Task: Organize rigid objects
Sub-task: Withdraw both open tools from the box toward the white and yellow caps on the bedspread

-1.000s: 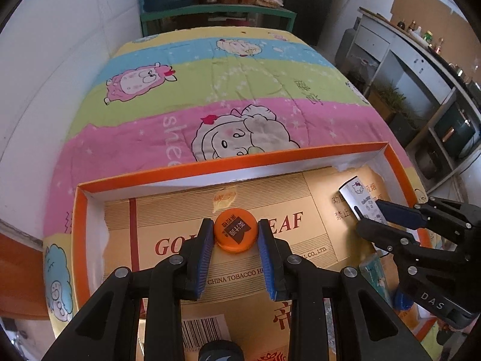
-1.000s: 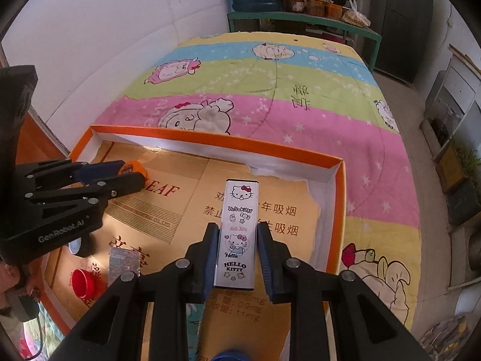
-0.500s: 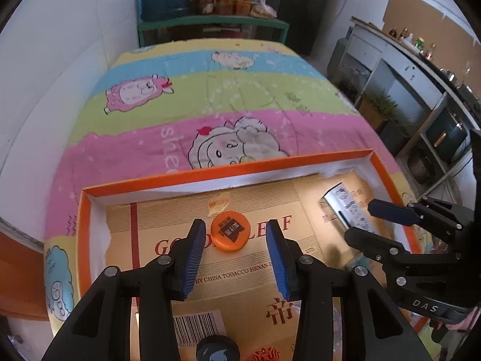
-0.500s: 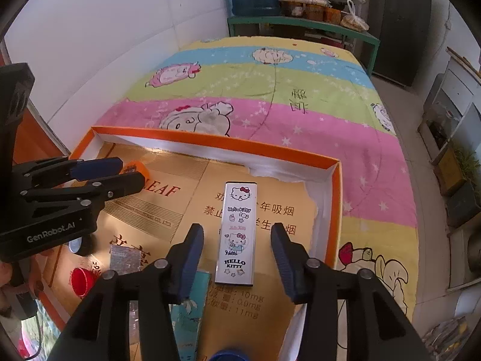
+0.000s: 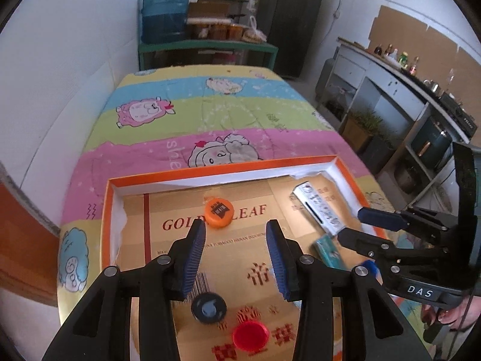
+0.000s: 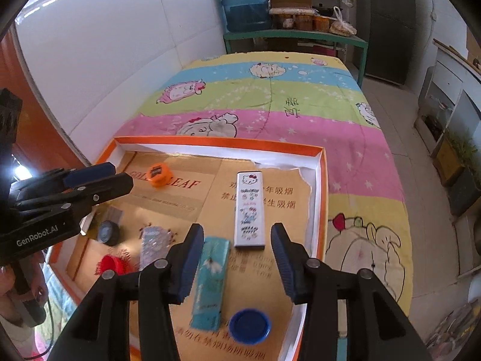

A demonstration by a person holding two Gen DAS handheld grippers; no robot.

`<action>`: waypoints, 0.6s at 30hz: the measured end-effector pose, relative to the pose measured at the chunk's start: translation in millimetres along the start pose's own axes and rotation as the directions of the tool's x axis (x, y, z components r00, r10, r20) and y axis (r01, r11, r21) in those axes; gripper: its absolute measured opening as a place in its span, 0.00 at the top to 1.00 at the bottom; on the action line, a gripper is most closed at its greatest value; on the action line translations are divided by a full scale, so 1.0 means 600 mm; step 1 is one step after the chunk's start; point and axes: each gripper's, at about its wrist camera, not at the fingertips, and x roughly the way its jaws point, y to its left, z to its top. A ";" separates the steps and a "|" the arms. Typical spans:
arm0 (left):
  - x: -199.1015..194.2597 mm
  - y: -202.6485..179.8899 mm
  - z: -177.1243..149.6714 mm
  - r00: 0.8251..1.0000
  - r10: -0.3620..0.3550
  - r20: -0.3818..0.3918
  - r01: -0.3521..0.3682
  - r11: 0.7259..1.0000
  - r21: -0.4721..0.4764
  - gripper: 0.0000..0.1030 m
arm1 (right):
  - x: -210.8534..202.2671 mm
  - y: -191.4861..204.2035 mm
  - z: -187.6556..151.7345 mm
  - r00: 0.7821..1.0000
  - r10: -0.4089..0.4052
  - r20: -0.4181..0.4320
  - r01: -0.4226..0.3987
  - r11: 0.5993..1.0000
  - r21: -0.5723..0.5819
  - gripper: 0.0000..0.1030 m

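An orange-rimmed shallow box (image 5: 210,170) lined with gold cardboard lies on a bed. An orange cap (image 5: 219,211) rests on the lining just beyond my left gripper (image 5: 236,231), which is open, empty and lifted clear of it. My right gripper (image 6: 237,234) is open too. The near end of a white Hello Kitty box (image 6: 249,207) lies flat below and between its tips, untouched by the pads. From the right wrist, the left gripper (image 6: 117,174) sits beside the orange cap (image 6: 158,175).
Inside the box also lie a teal packet (image 6: 210,279), a blue cap (image 6: 249,326), a red cap (image 6: 112,264), a dark cap (image 6: 106,233) and a foil packet (image 6: 154,240). A striped cartoon quilt (image 6: 270,96) covers the bed; a white wall runs along its left side.
Both grippers opened, letting go of the orange cap and the Hello Kitty box, which stay on the lining. Both then drew back and rose, bringing more of the box into view.
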 end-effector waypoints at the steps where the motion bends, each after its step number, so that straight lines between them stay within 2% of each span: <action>1: -0.007 -0.002 -0.004 1.000 -0.002 0.005 0.002 1.000 0.001 0.58 | -0.006 0.002 -0.004 1.000 0.002 0.003 -0.002 1.000 0.001 0.55; 18: -0.142 -0.009 -0.069 0.994 -0.001 0.105 0.004 1.000 -0.029 0.58 | -0.081 0.041 -0.058 0.998 0.030 0.047 -0.030 1.000 0.004 0.55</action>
